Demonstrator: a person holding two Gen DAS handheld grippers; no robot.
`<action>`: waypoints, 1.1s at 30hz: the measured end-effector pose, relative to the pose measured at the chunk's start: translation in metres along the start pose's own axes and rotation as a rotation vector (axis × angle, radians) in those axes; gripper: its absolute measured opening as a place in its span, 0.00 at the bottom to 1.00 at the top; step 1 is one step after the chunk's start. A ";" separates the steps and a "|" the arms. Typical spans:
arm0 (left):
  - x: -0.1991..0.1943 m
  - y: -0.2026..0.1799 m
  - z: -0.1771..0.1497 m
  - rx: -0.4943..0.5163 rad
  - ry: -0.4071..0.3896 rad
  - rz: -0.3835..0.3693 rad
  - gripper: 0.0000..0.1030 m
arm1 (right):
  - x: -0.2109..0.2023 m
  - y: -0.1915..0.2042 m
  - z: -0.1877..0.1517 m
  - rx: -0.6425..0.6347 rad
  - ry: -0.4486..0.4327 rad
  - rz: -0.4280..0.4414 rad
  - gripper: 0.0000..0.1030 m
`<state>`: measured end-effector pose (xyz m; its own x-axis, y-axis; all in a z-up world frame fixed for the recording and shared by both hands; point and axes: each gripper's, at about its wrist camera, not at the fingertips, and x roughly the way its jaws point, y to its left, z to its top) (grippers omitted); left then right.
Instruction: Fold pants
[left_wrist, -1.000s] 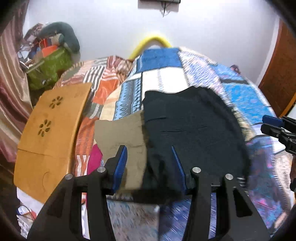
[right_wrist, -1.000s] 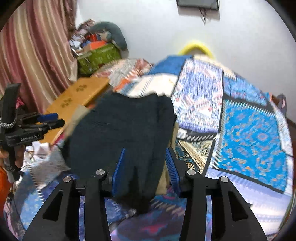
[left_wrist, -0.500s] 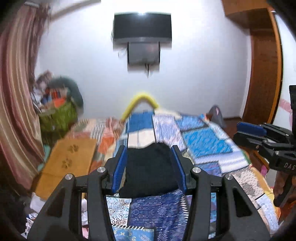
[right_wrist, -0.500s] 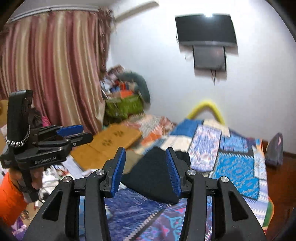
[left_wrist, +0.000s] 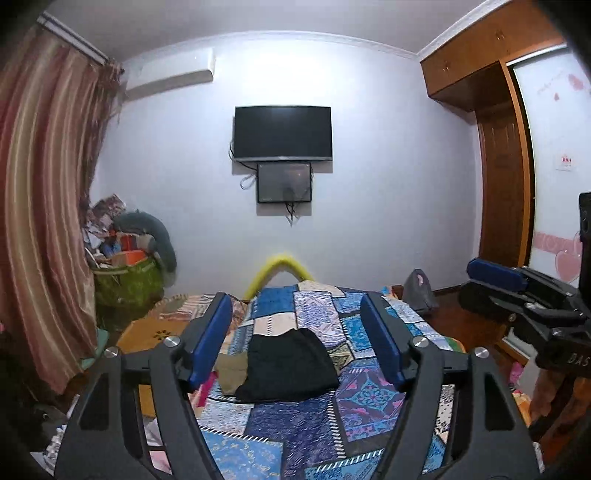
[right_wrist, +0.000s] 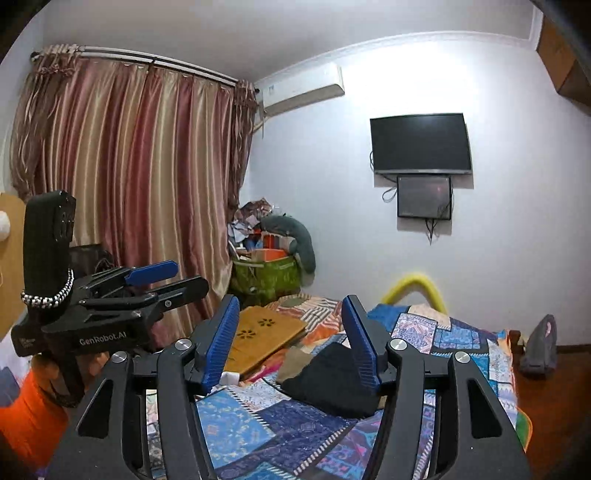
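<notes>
From where I sit, the fold looks essentially done. The black pants (left_wrist: 290, 365) lie as a compact, squarish bundle on the patchwork bedspread (left_wrist: 365, 402), low in the centre of the left wrist view and just right of centre, low down, in the right wrist view, where one blue pad partly hides them. I see no leg trailing out, though the near edge bulges a little and I cannot tell how many layers are stacked. Touching the bundle's left edge is a khaki garment (left_wrist: 232, 373), flat and partly under it; whether it also needs folding I cannot say. I hold both tools well clear of the cloth, pointing roughly level across the room toward the wall-mounted television (left_wrist: 282, 133). The left hand-held gripper (left_wrist: 295, 343) has its jaws opening, blue pads standing wide apart with nothing between them; the pants only appear framed in the gap because they lie far beyond. The right hand-held gripper (right_wrist: 291, 341) is likewise opening and grips nothing. Each tool shows in the other's view: the right one at the right edge of the left wrist frame, the left one at the left of the right wrist frame. My judgement is that what is left, at most, is tidying that loose near edge; otherwise the task reads as complete.
</notes>
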<state>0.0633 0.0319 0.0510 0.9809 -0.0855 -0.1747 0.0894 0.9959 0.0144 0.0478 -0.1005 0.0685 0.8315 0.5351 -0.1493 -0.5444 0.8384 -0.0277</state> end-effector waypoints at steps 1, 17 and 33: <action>-0.005 0.000 -0.003 -0.002 -0.005 0.000 0.78 | -0.002 0.003 -0.002 0.002 -0.006 -0.005 0.66; -0.036 -0.002 -0.025 -0.015 -0.042 0.030 1.00 | -0.017 0.010 -0.018 0.041 -0.022 -0.075 1.00; -0.033 -0.003 -0.034 -0.011 -0.028 0.025 1.00 | -0.019 0.009 -0.025 0.055 0.003 -0.082 1.00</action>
<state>0.0252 0.0332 0.0231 0.9873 -0.0611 -0.1464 0.0629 0.9980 0.0079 0.0246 -0.1056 0.0460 0.8727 0.4640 -0.1521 -0.4674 0.8839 0.0146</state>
